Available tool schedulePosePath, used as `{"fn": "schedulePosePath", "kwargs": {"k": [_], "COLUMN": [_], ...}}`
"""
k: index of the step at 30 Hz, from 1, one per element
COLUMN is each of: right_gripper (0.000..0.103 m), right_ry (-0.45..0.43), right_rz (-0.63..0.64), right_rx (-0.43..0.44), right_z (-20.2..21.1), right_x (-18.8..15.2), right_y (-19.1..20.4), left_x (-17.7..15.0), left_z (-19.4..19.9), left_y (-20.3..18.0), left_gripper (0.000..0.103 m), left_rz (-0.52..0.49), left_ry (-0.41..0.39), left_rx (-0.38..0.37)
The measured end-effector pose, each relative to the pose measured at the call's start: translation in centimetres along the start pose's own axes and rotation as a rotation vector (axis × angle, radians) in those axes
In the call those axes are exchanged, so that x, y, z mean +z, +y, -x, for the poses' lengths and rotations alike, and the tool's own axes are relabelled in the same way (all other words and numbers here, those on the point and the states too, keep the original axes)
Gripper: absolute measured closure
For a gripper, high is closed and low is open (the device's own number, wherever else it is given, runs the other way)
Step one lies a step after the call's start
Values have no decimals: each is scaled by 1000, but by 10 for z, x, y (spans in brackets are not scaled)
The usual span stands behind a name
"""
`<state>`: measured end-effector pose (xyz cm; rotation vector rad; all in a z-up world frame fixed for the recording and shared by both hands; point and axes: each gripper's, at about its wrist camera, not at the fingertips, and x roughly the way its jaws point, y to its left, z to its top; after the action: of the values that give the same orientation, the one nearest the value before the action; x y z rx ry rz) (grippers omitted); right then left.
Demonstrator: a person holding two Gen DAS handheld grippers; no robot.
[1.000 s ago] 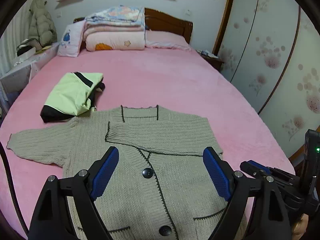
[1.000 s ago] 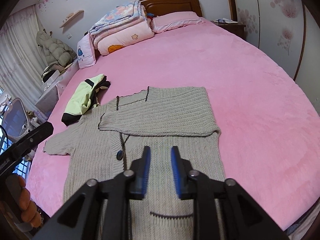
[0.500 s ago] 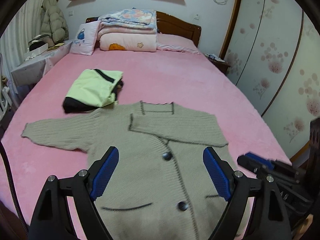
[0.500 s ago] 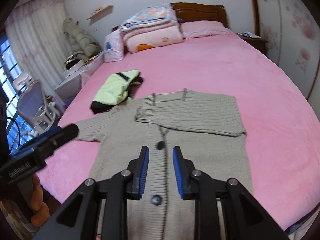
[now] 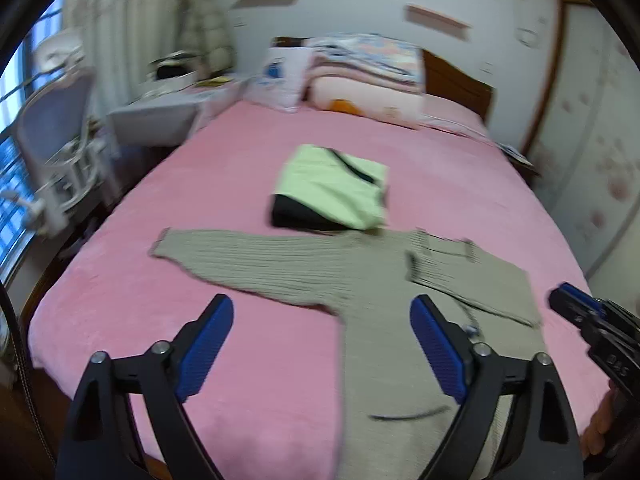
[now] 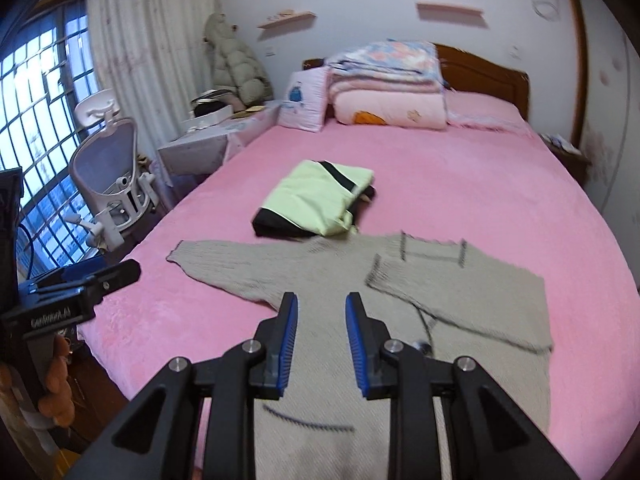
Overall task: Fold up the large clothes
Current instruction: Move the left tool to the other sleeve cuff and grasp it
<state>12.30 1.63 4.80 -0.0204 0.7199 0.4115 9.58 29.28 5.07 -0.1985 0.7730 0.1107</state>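
Observation:
A grey knit cardigan (image 5: pixel 384 320) lies flat on the pink bed (image 5: pixel 200 280), also in the right wrist view (image 6: pixel 328 280). Its right sleeve is folded across the chest (image 6: pixel 452 296); its left sleeve (image 5: pixel 248 256) stretches out to the left. My left gripper (image 5: pixel 320 328) is wide open and empty above the near left part of the cardigan. My right gripper (image 6: pixel 322 320) hovers above the cardigan's body with a narrow gap between its fingers and holds nothing. The left view is blurred.
A folded light-green and black garment (image 6: pixel 316 204) lies just beyond the cardigan. Folded quilts and pillows (image 6: pixel 384 84) are stacked at the headboard. A white chair (image 6: pixel 112 168) and a bedside table (image 6: pixel 208 140) stand left of the bed. A wardrobe (image 5: pixel 592 128) is on the right.
Both grippers have swung to the left, so the outstretched left sleeve and the room's left side now show. The right gripper's fingers have opened slightly. The cardigan has not moved.

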Motion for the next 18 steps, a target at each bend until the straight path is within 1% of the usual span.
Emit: {"fn": "schedulePosePath", "kwargs": {"k": [1, 3, 5, 7, 9, 11, 15, 18], "right_gripper": [78, 78, 78, 78, 78, 78, 78, 78], "right_ry": [-2, -4, 1, 8, 23, 38, 85, 130], "right_rz": [7, 16, 24, 26, 22, 14, 9, 15], "right_rx": [1, 4, -4, -6, -8, -8, -20, -30], "right_z": [-8, -31, -56, -84, -114, -143, -202, -239], "right_x": [4, 14, 21, 26, 28, 26, 17, 8], "right_y": [7, 22, 34, 46, 56, 65, 81, 91], "left_x": [5, 10, 15, 16, 16, 15, 6, 1], "left_z": [-6, -18, -42, -63, -97, -126, -192, -240], "left_y": [21, 49, 84, 108, 137, 157, 194, 222], "left_gripper": [9, 8, 8, 8, 8, 8, 8, 9], "left_rz": [25, 48, 79, 99, 122, 133, 178, 248], "left_ry": [-2, -9, 6, 22, 53, 80, 144, 191], "left_rx": [18, 53, 92, 83, 99, 110, 82, 43]}}
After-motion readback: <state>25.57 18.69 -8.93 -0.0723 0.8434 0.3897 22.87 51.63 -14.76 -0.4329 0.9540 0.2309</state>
